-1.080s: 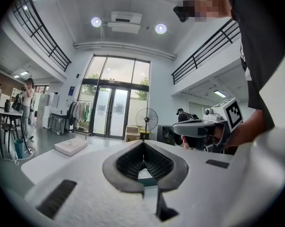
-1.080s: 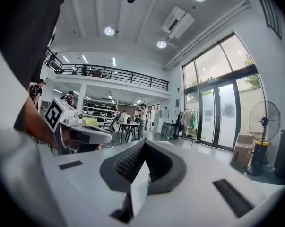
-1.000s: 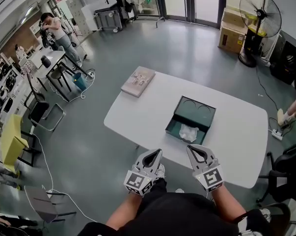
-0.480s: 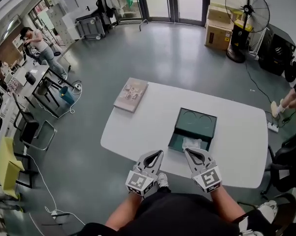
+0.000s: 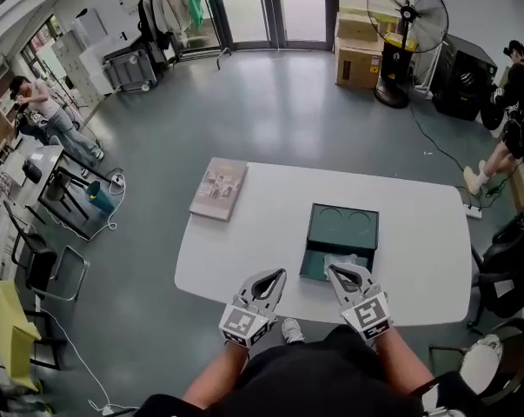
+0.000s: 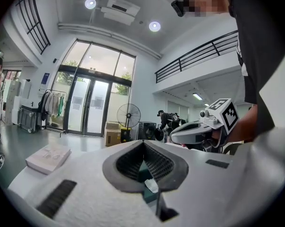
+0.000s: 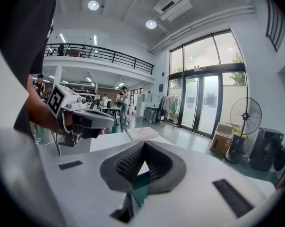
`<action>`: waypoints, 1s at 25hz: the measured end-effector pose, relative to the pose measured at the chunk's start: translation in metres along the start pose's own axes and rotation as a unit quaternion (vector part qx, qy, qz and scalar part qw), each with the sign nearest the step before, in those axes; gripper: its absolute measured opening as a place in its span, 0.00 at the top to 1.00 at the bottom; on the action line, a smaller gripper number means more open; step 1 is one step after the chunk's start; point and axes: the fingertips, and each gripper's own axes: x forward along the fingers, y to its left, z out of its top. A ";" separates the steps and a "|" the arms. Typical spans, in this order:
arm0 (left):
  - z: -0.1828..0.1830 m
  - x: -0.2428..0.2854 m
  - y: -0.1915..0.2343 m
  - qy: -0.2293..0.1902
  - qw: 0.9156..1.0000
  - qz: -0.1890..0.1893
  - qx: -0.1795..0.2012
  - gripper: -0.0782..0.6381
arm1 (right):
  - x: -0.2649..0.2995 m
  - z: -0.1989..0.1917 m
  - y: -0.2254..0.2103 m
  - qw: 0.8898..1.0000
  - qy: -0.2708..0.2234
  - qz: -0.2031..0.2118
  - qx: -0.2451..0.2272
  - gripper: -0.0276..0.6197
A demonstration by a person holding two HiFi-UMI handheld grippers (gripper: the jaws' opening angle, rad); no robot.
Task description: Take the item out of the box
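Nearest to us, the left gripper (image 5: pixel 273 278) and the right gripper (image 5: pixel 338 274) are held side by side at the near edge of the white round-cornered bench (image 5: pixel 262 233). Both have their jaws pressed together at the tips, with nothing between them.

Just past the right gripper's tips sits the dark green rectangular open box (image 5: pixel 341 228). The task's thing, a small white crumpled item (image 5: pixel 353 263) that looks like tissue or soft cloth, lies in the half of the box nearer us. The farther half shows two round recesses and seems bare.

We judge the item light, soft and limp: unlikely to break, but apt to squash and slip from a shallow pinch. We would open the right jaws, come in from above and bite a raised fold near its middle, clear of the box wall.

Farther left on the bench rests a pale flat book-like slab (image 5: pixel 218 188). Beyond it, a black pedestal fan (image 5: pixel 407 11) stands near the glass doors (image 5: pixel 283 7).
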 end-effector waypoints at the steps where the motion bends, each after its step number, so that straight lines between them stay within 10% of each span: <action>1: -0.002 0.002 0.002 0.003 1.000 -0.002 0.000 0.87 | 0.000 -0.002 -0.002 1.000 0.006 -0.003 -0.008 0.95; 14: -0.018 0.040 -0.007 0.026 1.000 -0.003 -0.005 0.87 | -0.005 -0.052 -0.031 0.996 0.081 0.010 -0.025 0.95; 25: -0.044 0.054 -0.016 0.055 0.998 0.013 -0.015 0.87 | 0.001 -0.128 -0.049 0.970 0.215 0.083 -0.072 0.85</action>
